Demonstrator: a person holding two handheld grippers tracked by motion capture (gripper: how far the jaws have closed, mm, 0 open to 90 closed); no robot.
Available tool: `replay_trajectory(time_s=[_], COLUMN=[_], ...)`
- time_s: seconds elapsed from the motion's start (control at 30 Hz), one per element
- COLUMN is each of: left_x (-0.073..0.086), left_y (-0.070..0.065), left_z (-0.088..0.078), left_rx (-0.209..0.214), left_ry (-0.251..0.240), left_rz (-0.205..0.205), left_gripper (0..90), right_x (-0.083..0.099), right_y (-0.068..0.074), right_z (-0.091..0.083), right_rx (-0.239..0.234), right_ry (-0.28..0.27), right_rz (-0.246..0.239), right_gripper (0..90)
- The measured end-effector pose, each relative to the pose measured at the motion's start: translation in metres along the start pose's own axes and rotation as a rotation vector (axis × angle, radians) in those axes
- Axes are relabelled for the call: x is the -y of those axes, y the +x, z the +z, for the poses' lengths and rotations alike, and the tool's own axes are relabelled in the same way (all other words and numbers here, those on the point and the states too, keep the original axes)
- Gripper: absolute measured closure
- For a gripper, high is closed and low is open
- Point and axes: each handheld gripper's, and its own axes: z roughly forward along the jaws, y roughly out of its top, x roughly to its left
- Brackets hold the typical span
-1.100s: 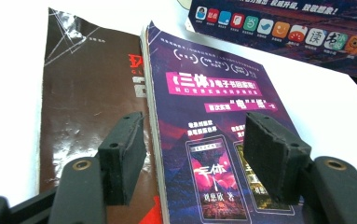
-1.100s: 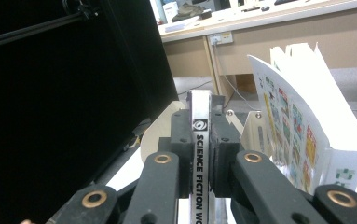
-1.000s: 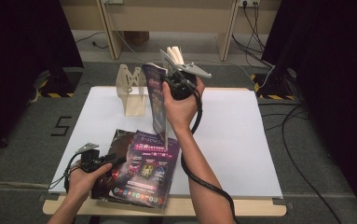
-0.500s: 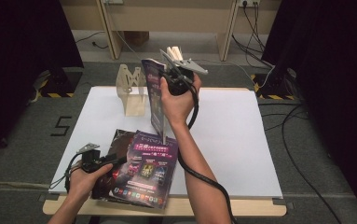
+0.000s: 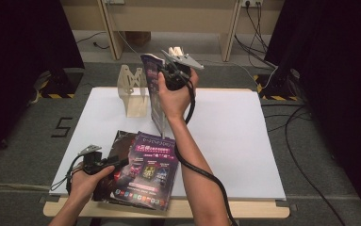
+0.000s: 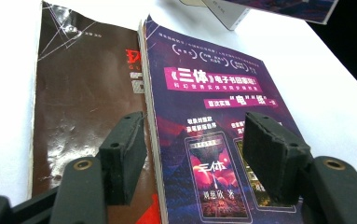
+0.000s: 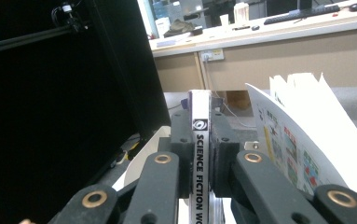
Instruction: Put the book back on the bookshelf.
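Observation:
My right gripper (image 5: 163,74) is raised over the back of the white table (image 5: 230,141), shut on the spine of a purple magazine (image 5: 152,92) that hangs upright below it. In the right gripper view the jaws (image 7: 199,154) clamp the white spine (image 7: 199,186), and its loose pages (image 7: 306,154) fan out to the right. A wooden rack (image 5: 132,92) stands just left of the magazine. My left gripper (image 5: 120,163) rests open at the front left, its jaws (image 6: 199,158) astride the edge of the top purple magazine (image 6: 213,121), which lies on a brown one (image 6: 83,107).
The flat stack of magazines (image 5: 147,172) lies at the table's front edge, left of centre. The right forearm and the gripper's black cable (image 5: 192,165) cross the table's middle. Dark curtains flank the table, and wooden desk legs (image 5: 110,28) stand behind it.
The right hand has carried the upright magazine a little farther back and left, closer to the wooden rack. The left hand and the stack have not moved.

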Motion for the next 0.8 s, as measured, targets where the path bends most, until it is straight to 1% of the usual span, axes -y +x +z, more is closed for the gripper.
replay_trajectory(time_s=[0.17,0.3,0.37,0.43,0.47,0.6,0.63,0.67,0.8], left_x=[0.001,0.002,0.002,0.002,0.002,0.003,0.003,0.003,0.004], left_y=[0.001,0.001,0.002,0.002,0.003,0.003,0.002,0.003,0.003], left_z=[0.001,0.001,0.001,0.001,0.001,0.003,0.003,0.003,0.003], left_rx=[0.004,0.002,0.002,0.001,0.0,-0.001,0.0,0.002,-0.001], left_ry=[0.007,0.007,0.008,0.008,0.009,0.012,0.014,0.015,0.015], left_rz=[0.001,0.0,-0.001,0.002,0.002,-0.002,-0.002,0.0,0.001], left_gripper=[38.7,38.7,38.8,38.8,38.8,38.8,38.8,38.8,38.9], right_x=[0.001,0.005,0.009,0.013,0.017,0.02,0.021,0.023,0.031], right_y=[0.001,0.002,0.002,0.002,0.002,0.004,0.005,0.006,0.007], right_z=[0.009,0.018,0.024,0.027,0.028,0.022,0.021,0.018,0.005], right_rx=[0.003,0.006,0.007,0.018,0.025,0.035,0.03,0.033,0.03], right_ry=[-0.01,-0.025,-0.025,-0.018,-0.018,-0.029,-0.03,-0.032,-0.032], right_rz=[-0.003,-0.024,-0.034,-0.038,-0.052,-0.078,-0.084,-0.105,-0.125], right_gripper=[83.1,83.1,83.1,83.0,83.0,82.9,82.8,82.8,82.5])
